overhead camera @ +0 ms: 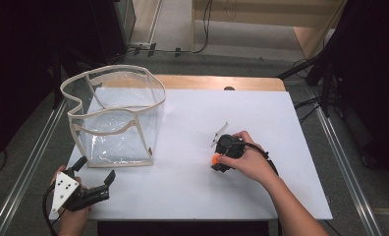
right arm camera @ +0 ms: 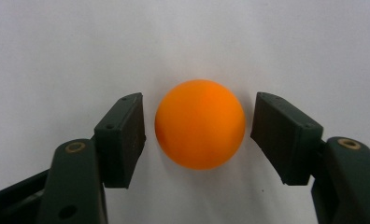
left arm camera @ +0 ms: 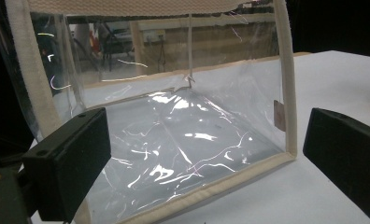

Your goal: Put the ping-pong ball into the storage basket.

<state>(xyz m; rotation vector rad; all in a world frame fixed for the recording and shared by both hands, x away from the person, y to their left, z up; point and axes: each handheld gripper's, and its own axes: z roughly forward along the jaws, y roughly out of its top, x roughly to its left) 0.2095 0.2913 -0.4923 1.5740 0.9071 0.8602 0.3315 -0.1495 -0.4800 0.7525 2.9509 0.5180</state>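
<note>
**Orange ball framed between the right jaws, bag waiting at the left**

Closest to my right gripper's camera, the two black jaws stand on either side of an orange ball point(right arm camera: 200, 124) lying on the white table point(right arm camera: 57, 42). I see a thin gap on each side of the ball, so the pads are not pressing on it; the right gripper point(right arm camera: 199, 126) is apart around the ball, not clamped.

From the high view, the same ball point(overhead camera: 215, 159) shows as a small orange spot under the right gripper point(overhead camera: 221, 158), which my right hand point(overhead camera: 249, 160) holds pointing down at the table point(overhead camera: 192, 196), right of the middle of the white top.

My left gripper point(overhead camera: 95, 169) rests at the near left corner of the table in the left hand point(overhead camera: 72, 216), with its grey three-cornered plate on top. Its jaws stand wide apart and hold nothing. They point at a clear plastic bag point(overhead camera: 116, 115) with cream fabric edging, which stands upright and open-topped at the left of the table. In the left gripper view the bag point(left arm camera: 174, 116) sits just beyond the jaws, its lower edge on the table. Bag and ball are well apart.
</note>
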